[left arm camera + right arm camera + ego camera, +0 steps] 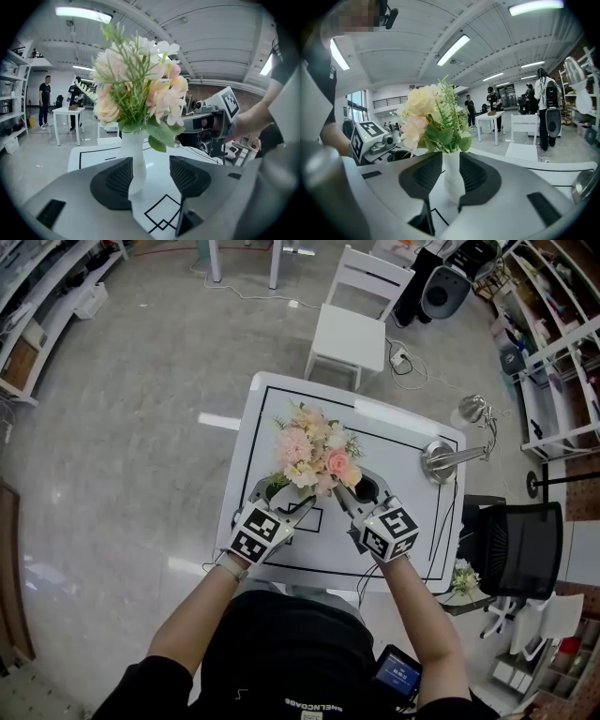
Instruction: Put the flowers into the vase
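Judging by how things lie, the task looks all but done: the flowers point(314, 454) already stand in the vase point(133, 161), upright on the table point(417, 521), and the step in hand seems to be letting go or steadying. On the left, the left gripper point(286, 498) sits low at the table's near edge with its fingers point(115, 180) wide apart and nothing gripped. In the left gripper view the vase stands in that gap, well off centre, its lower body against or just behind the left-hand pad, with bare table between it and the other pad. In the middle, the blooms spread over the vase mouth and hide the vase completely from the head view. On the right, the right gripper point(356, 495) mirrors the left, angled in toward the stems. Its fingers point(476, 176) are drawn in far closer, leaving a slot about as wide as the vase neck. The neck fills that slot in the right gripper view, with leaves hanging just above the pads. I cannot tell whether the pads press the neck or only flank it. If they hold it, the next move probably calls for easing the fingers apart first. Then both grippers should draw straight back toward the person, low and level, because a sideways nudge from either pad could tip the top-heavy vase.
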The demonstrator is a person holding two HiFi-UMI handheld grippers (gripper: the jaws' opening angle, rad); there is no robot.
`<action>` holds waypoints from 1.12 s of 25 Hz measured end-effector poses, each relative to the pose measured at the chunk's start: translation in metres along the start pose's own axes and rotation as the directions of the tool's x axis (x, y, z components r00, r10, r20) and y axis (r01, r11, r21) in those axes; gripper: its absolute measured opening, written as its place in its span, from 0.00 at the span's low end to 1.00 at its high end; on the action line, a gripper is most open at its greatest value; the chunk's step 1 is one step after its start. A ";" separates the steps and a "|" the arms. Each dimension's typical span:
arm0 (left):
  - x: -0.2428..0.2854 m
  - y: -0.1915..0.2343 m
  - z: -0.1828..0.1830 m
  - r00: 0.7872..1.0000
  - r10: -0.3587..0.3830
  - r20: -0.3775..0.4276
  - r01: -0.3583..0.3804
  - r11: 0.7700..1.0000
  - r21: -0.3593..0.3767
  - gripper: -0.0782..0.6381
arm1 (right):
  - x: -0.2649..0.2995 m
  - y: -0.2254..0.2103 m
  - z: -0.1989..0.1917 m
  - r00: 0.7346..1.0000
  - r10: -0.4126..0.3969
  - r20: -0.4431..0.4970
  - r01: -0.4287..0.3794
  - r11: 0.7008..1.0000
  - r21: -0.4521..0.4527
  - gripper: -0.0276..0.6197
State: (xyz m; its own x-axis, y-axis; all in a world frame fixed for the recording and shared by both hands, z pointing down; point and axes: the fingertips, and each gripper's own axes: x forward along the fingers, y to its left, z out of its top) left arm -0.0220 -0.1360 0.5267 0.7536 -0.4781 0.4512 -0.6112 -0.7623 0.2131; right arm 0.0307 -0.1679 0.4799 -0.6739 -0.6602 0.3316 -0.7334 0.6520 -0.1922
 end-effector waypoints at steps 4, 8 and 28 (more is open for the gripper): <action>-0.009 -0.018 0.011 0.999 -0.033 0.019 0.033 0.999 0.018 0.43 | -0.017 0.002 0.008 1.000 -0.004 0.021 0.004 1.000 -0.001 0.20; -0.017 -0.039 0.026 0.996 -0.074 0.042 0.072 0.997 0.036 0.43 | -0.038 0.004 0.027 0.998 -0.005 0.061 0.004 1.000 0.008 0.20; -0.016 -0.151 0.113 0.929 -0.330 0.169 0.303 0.938 0.170 0.43 | -0.211 -0.024 0.092 0.953 -0.166 0.255 0.153 0.986 0.071 0.20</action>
State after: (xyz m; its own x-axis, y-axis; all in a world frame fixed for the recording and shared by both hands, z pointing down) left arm 0.0855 -0.0626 0.3899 0.9427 -0.2659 0.2018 -0.3039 -0.9337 0.1891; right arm 0.1827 -0.0784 0.3299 -0.5428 -0.8323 0.1122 -0.8323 0.5153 -0.2041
